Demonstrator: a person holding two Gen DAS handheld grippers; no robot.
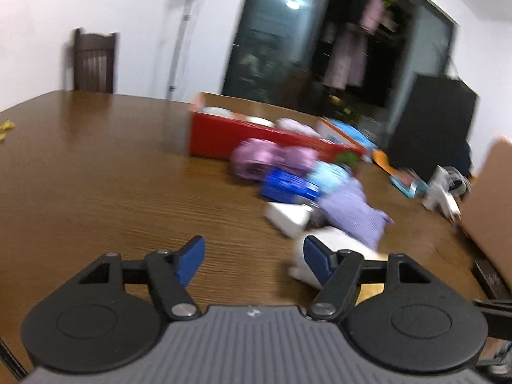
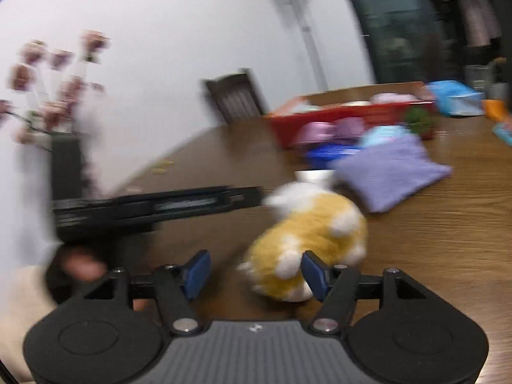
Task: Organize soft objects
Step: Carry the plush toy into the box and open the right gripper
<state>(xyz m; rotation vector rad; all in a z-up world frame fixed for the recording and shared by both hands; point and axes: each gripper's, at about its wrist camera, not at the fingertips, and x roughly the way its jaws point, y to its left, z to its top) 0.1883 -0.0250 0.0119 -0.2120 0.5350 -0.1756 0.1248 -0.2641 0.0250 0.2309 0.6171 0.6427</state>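
A yellow-and-white plush toy [image 2: 307, 224] lies on the brown table [image 2: 448, 240], right in front of my right gripper [image 2: 256, 272]. Its lower end reaches in beside the right finger; the left pad is clear of it, so the jaws are open. In the left wrist view only its white fur [image 1: 339, 240] shows, behind the right finger of my left gripper [image 1: 254, 260], which is open over bare table. Beyond the toy lie a purple knitted cloth [image 2: 393, 172] [image 1: 355, 214], pink-purple rolls [image 1: 262, 156], a light blue soft item [image 1: 329, 172] and a blue pack [image 1: 288, 185].
A red box [image 1: 224, 134] holding soft items stands at the back of the table. A small white box [image 1: 288, 216] sits by the cloth. A cardboard box [image 1: 489, 208] and a black box [image 1: 432, 121] stand at the right. A hand [image 2: 83, 265] holds the other gripper's black body [image 2: 153, 206].
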